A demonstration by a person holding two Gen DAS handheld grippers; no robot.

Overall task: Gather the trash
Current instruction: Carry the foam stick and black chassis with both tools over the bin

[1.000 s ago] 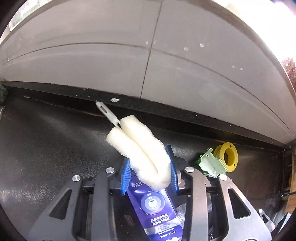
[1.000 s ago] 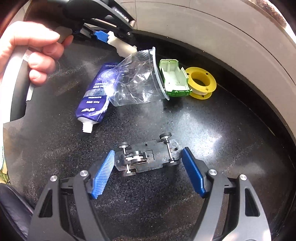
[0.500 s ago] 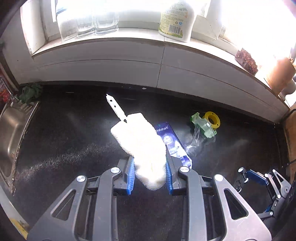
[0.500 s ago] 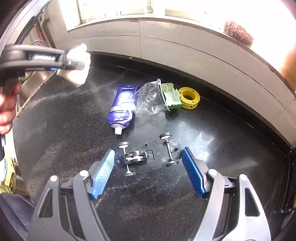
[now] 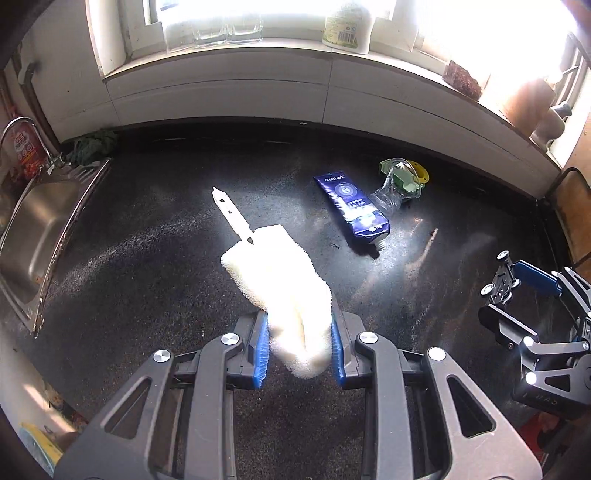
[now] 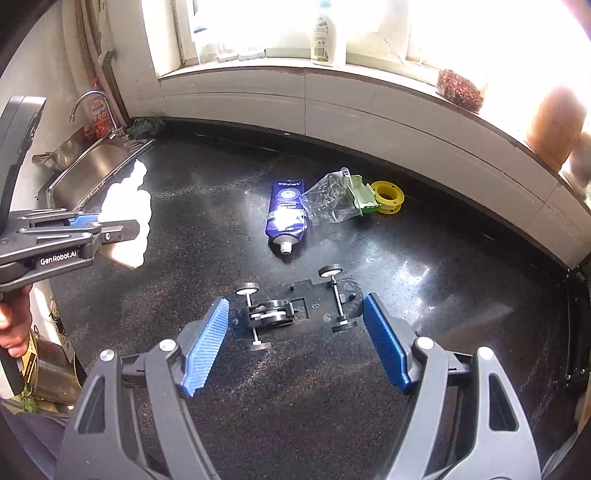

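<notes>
the left gripper (image 5: pixel 299 345) is clamped on a white folded sponge brush head with a flat white plastic stem (image 5: pixel 280 280). the foam is thick, coarse and doubled over; its stem points toward 11 o'clock, above the black speckled countertop (image 5: pixel 147 258). in the right wrist view the same sponge (image 6: pixel 129 218) sits at 9 o'clock, held clear of the counter.

the right gripper (image 6: pixel 295 332) has its blue pads on either side of a black toy car chassis with small white wheels (image 6: pixel 295 306). the pads touch its two ends; whether they grip it firmly cannot be told. the chassis lies underside up, at 3 o'clock in the left wrist view.

near the counter's back edge, at 1 o'clock in the left wrist view, lies a blue toothpaste tube with a white neck (image 5: pixel 352 206). just beside it lies a crumpled clear plastic cup (image 5: pixel 391 194), touching a green plastic part (image 6: pixel 360 194) and a yellow plastic spool (image 6: pixel 388 192).

a stainless steel sink (image 5: pixel 33 225) with a curved faucet (image 6: pixel 86 101) occupies 9 o'clock. a dark green cloth (image 5: pixel 92 146) lies at the sink's back corner. a white bottle (image 5: pixel 347 26) stands on the window sill at 12 o'clock.
</notes>
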